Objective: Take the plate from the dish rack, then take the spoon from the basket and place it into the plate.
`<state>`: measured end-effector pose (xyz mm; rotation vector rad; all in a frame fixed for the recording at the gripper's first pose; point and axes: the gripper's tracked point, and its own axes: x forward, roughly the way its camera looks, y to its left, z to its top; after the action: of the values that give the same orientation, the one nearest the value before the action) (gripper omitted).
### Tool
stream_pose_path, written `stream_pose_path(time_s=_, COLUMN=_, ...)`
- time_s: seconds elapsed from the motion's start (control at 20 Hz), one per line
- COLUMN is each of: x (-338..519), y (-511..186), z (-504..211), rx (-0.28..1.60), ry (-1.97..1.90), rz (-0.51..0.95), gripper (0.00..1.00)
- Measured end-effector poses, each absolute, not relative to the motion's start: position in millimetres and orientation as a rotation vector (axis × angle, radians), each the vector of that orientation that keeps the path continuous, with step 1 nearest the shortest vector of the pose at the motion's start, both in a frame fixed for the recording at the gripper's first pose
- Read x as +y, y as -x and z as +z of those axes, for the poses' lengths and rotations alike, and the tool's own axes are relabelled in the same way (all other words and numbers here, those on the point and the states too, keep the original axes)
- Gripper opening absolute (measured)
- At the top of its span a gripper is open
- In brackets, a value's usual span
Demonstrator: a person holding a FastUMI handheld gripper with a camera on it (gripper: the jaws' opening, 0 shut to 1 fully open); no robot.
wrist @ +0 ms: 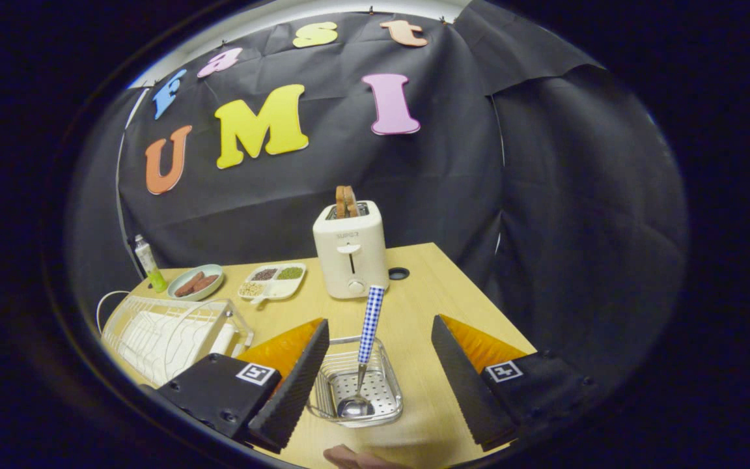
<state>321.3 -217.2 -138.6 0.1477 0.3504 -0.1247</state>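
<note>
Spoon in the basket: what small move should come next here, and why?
Probably ease the tongs forward and down until the spoon handle sits between the fingers, then close. The tongs are open and hold nothing; the spoon stands in the basket between them, its handle leaning on the far rim, bowl down.

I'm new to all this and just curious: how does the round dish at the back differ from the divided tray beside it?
The round dish is a pale green bowl holding brown pieces; the divided tray is white, squarish, and split into compartments of different small grains. The dish lies nearer the bottle, the tray nearer the toaster. Both lie beyond the open gripper.
</note>
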Motion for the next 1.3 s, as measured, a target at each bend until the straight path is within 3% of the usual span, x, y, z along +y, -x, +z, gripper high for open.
stream_pose_path(time_s=0.2, x=-216.3, y=-349.2, z=-139.7, rx=0.372, ry=-0.122, rz=-0.114, gripper=0.97)
stream_pose_path(time_s=0.35, x=-220.9, y=-359.1, z=-145.5, rx=0.385, ry=-0.148, rz=-0.141, gripper=0.85)
stream_pose_path(time_s=0.45, x=-214.3, y=-365.3, z=-155.1, rx=0.414, ry=-0.186, rz=-0.117, gripper=0.72)
stream_pose_path(time_s=0.55, x=-209.3, y=-366.4, z=-158.4, rx=0.410, ry=-0.212, rz=-0.098, gripper=0.45)
stream_pose_path(time_s=0.7, x=-205.7, y=-361.9, z=-147.9, rx=0.377, ry=-0.231, rz=-0.101, gripper=0.18)
stream_pose_path(time_s=1.3, x=-187.2, y=-276.2, z=-0.8, rx=0.066, ry=-0.162, rz=-0.115, gripper=0.16)
